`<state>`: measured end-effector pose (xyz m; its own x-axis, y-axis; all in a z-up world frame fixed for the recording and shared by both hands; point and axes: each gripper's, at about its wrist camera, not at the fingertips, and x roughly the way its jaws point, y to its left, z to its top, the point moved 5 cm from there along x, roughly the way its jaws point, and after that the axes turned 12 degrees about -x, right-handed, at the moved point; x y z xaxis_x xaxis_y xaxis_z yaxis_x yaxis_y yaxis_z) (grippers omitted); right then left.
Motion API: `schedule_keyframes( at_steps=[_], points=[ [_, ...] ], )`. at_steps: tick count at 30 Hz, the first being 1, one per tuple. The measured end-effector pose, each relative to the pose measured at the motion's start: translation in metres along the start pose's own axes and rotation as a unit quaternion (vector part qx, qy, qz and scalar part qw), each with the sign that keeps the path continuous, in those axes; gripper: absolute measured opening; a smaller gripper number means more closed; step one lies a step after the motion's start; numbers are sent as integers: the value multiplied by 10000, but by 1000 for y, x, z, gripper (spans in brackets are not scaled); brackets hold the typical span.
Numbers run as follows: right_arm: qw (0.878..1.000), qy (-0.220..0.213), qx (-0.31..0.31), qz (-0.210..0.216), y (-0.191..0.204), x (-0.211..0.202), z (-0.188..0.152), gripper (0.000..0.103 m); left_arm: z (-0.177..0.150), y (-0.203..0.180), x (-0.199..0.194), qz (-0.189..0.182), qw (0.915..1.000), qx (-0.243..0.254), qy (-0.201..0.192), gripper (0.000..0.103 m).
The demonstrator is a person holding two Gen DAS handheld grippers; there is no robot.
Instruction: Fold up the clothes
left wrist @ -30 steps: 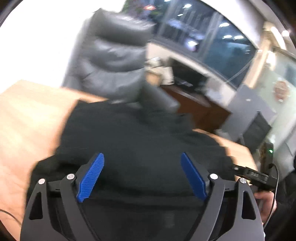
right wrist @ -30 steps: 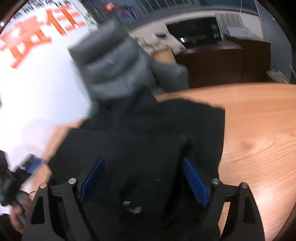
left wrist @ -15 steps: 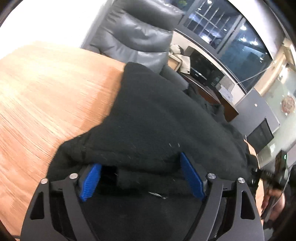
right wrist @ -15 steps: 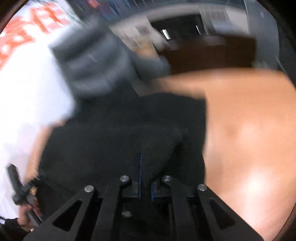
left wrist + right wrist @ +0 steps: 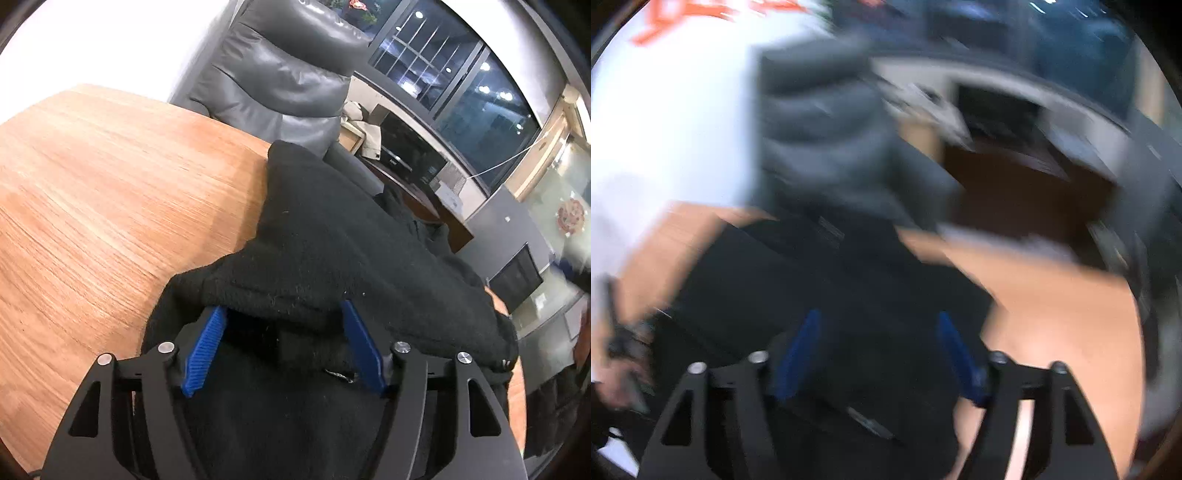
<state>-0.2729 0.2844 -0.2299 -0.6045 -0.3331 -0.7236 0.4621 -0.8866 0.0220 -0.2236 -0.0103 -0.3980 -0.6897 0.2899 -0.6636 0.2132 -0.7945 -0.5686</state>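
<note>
Wood-grain table (image 5: 92, 192) at left, black fleece garment (image 5: 332, 240) heaped toward its far right edge, before a grey leather chair (image 5: 280, 74). Left gripper (image 5: 282, 314) stands wide, blue pads (image 5: 203, 350) straddling a thick fold (nothing pinched). Right gripper (image 5: 877, 317) — view blurred — also spread above the cloth. Best practice: close on one hem layer only — then lift evenly.

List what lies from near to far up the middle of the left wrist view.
Left gripper, open → black garment bunched on the wooden table → grey leather chair behind the table's far edge → dark windows.
</note>
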Motion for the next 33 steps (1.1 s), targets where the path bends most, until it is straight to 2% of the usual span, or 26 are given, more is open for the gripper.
schedule_keyframes(
  at_steps=[1, 2, 3, 5, 7, 9, 11, 13, 14, 15, 16, 17, 18, 19, 21, 24, 26, 28, 30, 31, 33],
  points=[
    [9986, -257, -111, 454, 19, 6, 27, 93, 0, 2, 0, -33, 10000, -48, 22, 67],
    [9918, -344, -285, 1201, 53, 29, 61, 96, 0, 3, 1, -64, 10000, -73, 22, 67],
    [9836, -311, -481, 1712, 81, 53, 85, 96, 1, 4, 1, -95, 9999, -98, 22, 67],
    [9711, -33, -886, 2218, 123, 107, 113, 96, 1, 5, 2, -143, 9998, -128, 23, 67],
    [9589, 422, -1243, 2513, 157, 174, 130, 94, 2, 3, 3, -164, 9998, -145, 37, 69],
    [9551, 901, -1371, 2469, 170, 225, 128, 88, 1, 3, 3, -230, 9996, -160, 44, 70],
    [9506, 1381, -1459, 2367, 179, 272, 123, 87, 1, 3, 3, -303, 9994, -185, 55, 72],
    [9481, 1664, -1312, 2372, 177, 297, 120, 85, 1, 2, 2, -358, 9991, -203, 53, 74],
    [9438, 1756, -1255, 2502, 177, 301, 117, 76, 2, 1, 2, -400, 9990, -199, 61, 76],
    [9381, 1835, -1210, 2675, 179, 301, 113, 60, 2, 0, 2, -456, 9987, -195, 73, 80],
    [9321, 1914, -1165, 2846, 181, 302, 109, 47, 2, -3, 2, -580, 9981, -198, 76, 84],
    [9256, 1992, -1119, 3017, 183, 303, 106, 26, 3, -6, 1, -715, 9972, -203, 77, 85],
    [9214, 1966, -1075, 3175, 183, 297, 106, 17, 4, -10, 1, -881, 9959, -201, 77, 85],
    [9177, 1903, -1033, 3330, 183, 290, 106, 14, 5, -14, 1, -1008, 9947, -181, 67, 85],
    [9197, 1462, -693, 3577, 172, 275, 118, 10, 8, -21, 0, -1198, 9928, -87, -18, 86],
    [9329, 737, -439, 3496, 156, 256, 130, 10, 18, -27, 1, -1140, 9930, 139, -261, 87],
    [9425, 717, -461, 3231, 151, 261, 125, 10, 23, -19, 9, -1016, 9946, 39, -219, 83],
    [9498, 929, -538, 2939, 152, 278, 113, 11, 24, -4, 13, -904, 9955, -223, -159, 69],
    [9560, 1035, -648, 2668, 151, 283, 98, 18, 26, 10, 14, -849, 9950, -510, -125, 60],
    [9586, 980, -675, 2587, 150, 279, 96, 23, 26, 16, 12, -836, 9946, -608, -130, 59],
    [9656, 561, -784, 2416, 146, 256, 100, 41, 25, 22, 8, -765, 9947, -666, -171, 59]
  ],
)
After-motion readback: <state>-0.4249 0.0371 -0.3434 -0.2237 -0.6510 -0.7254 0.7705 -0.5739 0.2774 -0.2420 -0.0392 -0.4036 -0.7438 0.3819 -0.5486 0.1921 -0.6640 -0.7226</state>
